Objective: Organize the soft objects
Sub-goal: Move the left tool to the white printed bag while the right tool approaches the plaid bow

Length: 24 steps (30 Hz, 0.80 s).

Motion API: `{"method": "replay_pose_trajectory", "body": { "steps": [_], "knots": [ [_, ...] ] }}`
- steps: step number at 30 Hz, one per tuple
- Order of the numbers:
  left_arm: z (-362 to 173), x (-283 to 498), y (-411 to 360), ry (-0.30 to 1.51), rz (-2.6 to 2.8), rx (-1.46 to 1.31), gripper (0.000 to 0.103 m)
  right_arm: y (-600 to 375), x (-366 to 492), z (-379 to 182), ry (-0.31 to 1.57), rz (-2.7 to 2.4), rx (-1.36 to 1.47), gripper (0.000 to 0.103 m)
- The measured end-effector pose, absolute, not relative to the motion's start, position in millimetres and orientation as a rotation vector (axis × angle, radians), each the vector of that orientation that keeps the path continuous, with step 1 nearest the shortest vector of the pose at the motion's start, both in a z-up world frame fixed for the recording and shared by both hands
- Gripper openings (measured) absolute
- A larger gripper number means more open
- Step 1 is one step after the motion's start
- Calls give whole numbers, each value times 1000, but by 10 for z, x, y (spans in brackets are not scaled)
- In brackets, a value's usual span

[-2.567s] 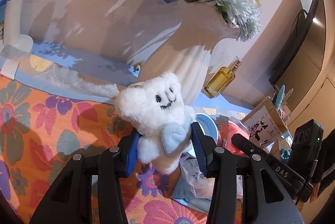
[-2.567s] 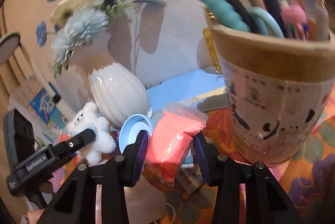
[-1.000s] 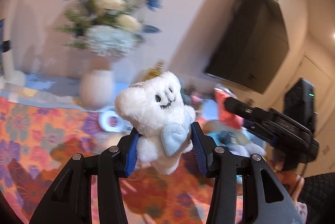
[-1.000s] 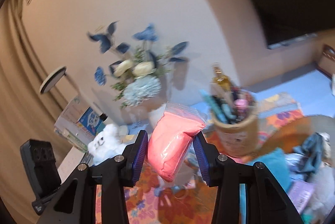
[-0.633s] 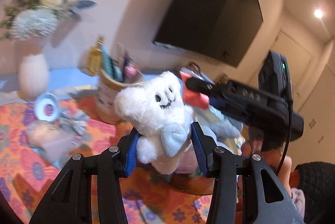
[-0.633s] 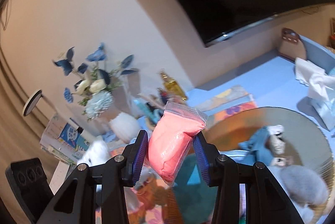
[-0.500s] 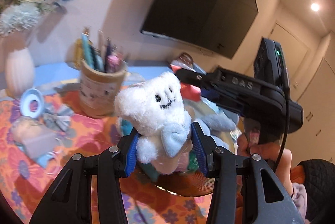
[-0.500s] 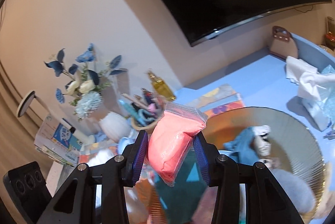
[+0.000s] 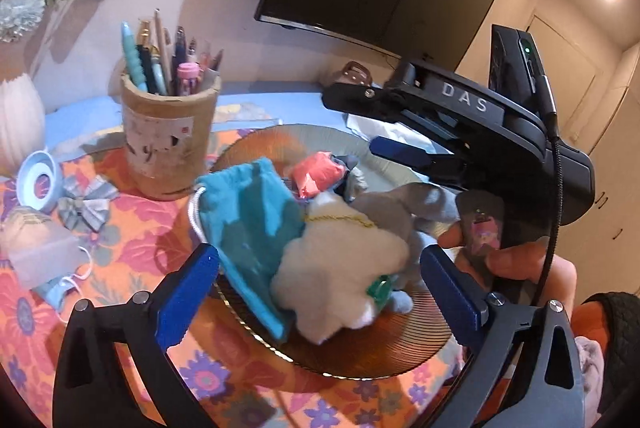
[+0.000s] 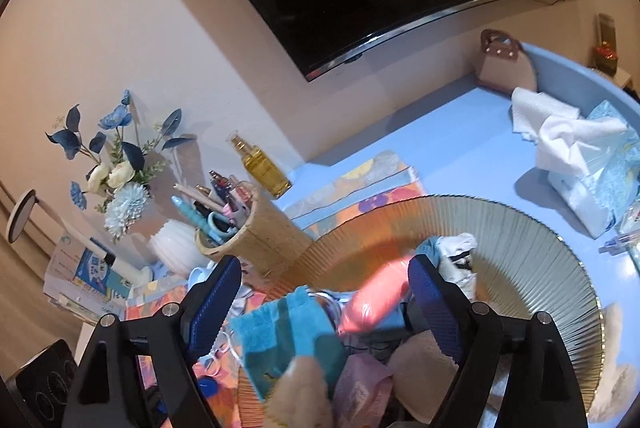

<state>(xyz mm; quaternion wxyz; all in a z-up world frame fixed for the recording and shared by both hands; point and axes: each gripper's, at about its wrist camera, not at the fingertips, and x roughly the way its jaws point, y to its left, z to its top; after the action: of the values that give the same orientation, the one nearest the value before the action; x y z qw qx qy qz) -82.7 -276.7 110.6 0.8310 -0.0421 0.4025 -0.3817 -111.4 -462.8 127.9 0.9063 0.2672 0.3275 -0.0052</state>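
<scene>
Both tools stand spread wide with nothing between their fingers: the left tool (image 9: 320, 284) hangs over the white plush toy (image 9: 340, 268), which lies on the ribbed round tray (image 9: 400, 352), and the right tool (image 10: 324, 304) hovers above the pink packet (image 10: 376, 300), blurred and apparently dropping onto the same tray. A teal pouch (image 9: 252, 224) and grey plush (image 9: 392, 208) sit heaped there too, so the tray seems to be the collecting place for soft things. By contrast, the pen cup (image 9: 168, 144) stands on the floral surface (image 9: 132, 220) just beside it. A bow (image 9: 86, 204) and face mask (image 9: 44, 256) lie well apart to the left, probably next to gather.
</scene>
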Motion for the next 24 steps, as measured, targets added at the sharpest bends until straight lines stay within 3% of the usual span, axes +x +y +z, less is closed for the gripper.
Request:
{"method": "replay_pose_trajectory", "body": {
  "steps": [15,24],
  "knots": [
    [1221,-619,-2424,827,-723,-82,101,-4354,-1110,1455,658,7,540,85],
    [1525,-222,-1289,739,-508,-111,101,-3484,-910,1801,622,159,438,85]
  ]
}}
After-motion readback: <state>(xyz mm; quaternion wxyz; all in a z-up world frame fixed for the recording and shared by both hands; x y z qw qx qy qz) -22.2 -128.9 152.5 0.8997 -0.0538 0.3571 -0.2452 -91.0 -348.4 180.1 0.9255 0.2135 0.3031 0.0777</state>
